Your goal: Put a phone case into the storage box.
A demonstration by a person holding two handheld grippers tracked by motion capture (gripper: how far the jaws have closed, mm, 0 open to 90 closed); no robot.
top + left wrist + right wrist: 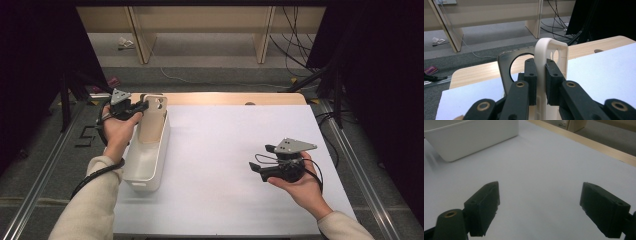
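Tongs [541, 82] pinch phone case [551, 53] edge.

Two grippers are counted: the left gripper [140, 107] and the right gripper [260, 159]. One phone case [551, 57], cream-coloured, is counted, and beneath it one white bin [150, 165]. One table [225, 98] is seen, covered by one white sheet [240, 150]. Two hands are counted, the left hand [119, 127] and the right hand [300, 187]. On the floor beyond, one crumpled scrap [126, 43] is tallied near two wooden furniture legs [264, 40].
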